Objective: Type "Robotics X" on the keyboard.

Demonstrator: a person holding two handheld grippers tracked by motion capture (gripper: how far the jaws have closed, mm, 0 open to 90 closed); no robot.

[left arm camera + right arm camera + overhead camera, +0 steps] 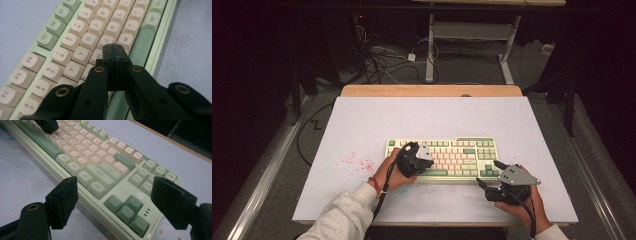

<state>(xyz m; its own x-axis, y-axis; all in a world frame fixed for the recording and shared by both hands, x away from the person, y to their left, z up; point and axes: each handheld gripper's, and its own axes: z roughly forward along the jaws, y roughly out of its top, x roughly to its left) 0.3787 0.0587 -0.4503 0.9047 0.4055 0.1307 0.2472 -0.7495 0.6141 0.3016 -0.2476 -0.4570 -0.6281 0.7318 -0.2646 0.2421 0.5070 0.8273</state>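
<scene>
Near edge: a person's forearms are coming in over the white table point(362, 120). The right gripper point(493, 173) is sitting at the near right, just off the keyboard's point(472, 150) right end, its jaws standing wide apart with nothing between them. In the right gripper view those jaws are framing the arrow keys point(127, 211) and the near right corner of the case, not touching either.

Middle: the keyboard, cream and green, is lying flat across the middle of the table, long side facing the person. The left gripper point(412, 147) is hanging over its left half with its jaws pressed together, empty, forming one blunt tip. In the left gripper view that tip point(115, 53) is hovering over the home-row letters, close by the H key point(98, 53), with the green space bar point(141, 46) just beside it. Whether the tip is touching a cap, I cannot tell.

Judgement: the work in hand looks like pressing a key with the closed tip. To do it well, the tip should be coming straight down onto the middle of one cap, since it is nearly as wide as a key and a slant would catch a neighbour. A light, short press should do; the idle right gripper could be steadying the case.

Far: red specks point(354, 162) are dotting the table left of the keyboard; beyond, a wooden edge point(432, 90) and floor cables point(382, 65).
</scene>
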